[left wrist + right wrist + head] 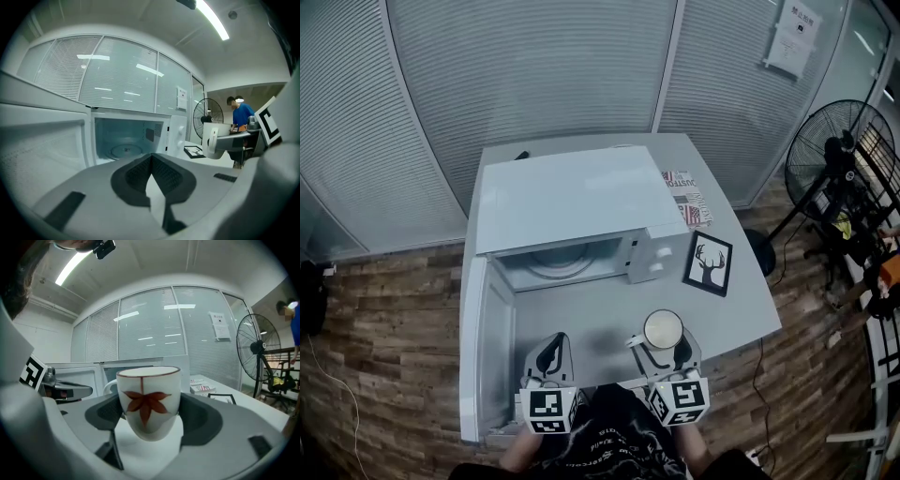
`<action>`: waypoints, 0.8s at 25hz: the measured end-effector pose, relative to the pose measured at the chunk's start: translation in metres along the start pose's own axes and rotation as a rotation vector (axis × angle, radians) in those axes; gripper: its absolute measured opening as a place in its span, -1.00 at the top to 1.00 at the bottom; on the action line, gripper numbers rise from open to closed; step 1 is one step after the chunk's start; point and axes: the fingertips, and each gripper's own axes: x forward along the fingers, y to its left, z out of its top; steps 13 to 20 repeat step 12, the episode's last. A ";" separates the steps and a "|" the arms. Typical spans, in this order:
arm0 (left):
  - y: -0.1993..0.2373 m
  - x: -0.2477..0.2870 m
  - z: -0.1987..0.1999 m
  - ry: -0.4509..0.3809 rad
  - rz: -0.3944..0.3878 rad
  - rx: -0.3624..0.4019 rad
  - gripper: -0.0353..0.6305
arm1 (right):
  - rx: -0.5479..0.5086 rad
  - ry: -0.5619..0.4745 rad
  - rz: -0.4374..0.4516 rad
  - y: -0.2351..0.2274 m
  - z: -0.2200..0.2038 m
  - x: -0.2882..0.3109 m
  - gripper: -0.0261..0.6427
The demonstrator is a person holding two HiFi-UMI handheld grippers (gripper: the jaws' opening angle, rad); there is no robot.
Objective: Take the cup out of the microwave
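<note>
We see a glossy glazed cup [149, 401], a smooth white microwave [572, 202] and a matt grey table [581, 323]. We log the floor [384, 319] as rough-looking wood planks.

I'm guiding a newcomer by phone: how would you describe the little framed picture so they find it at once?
Find the white microwave, door open, on the grey table. Just right of its knob panel sits a small black-framed picture. Its black antlered deer head on white sets it apart from the red-striped printed paper behind it and the white cup nearer the person.
</note>
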 end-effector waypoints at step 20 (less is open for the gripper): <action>-0.007 -0.002 -0.002 0.005 -0.001 0.006 0.88 | -0.021 0.013 0.006 -0.001 -0.006 -0.003 -0.18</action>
